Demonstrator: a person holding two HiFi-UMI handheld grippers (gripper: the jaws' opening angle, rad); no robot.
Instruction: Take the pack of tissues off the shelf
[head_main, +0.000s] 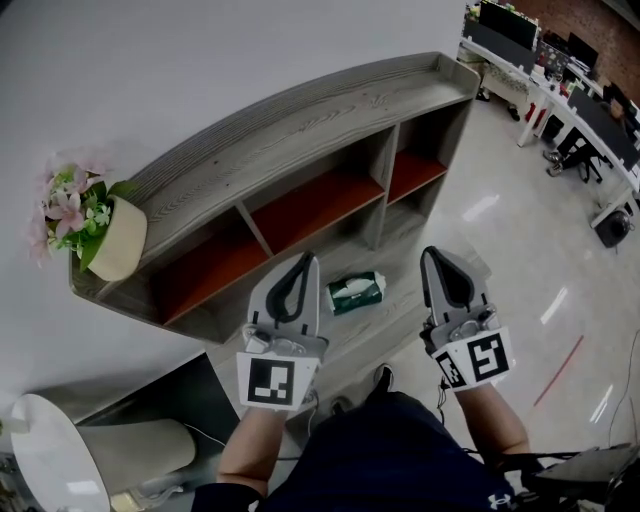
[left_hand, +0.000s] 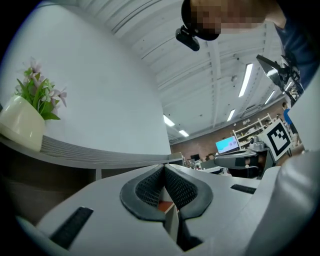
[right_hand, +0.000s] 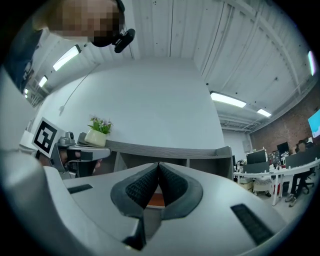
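On shelf: tissue pack, print unreadable

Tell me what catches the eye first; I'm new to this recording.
A long grey wood-grain shelf unit with red-orange compartment floors fills the head view's middle, a cream pot of pink flowers on its left end. A green-and-white pack of tissues lies on its lowest board, seen between the shut, empty left tongs and right tongs.

The shelf is grey with wood grain, its compartments red-brown inside. The pack is green and white. The pot is cream, the flowers pink.
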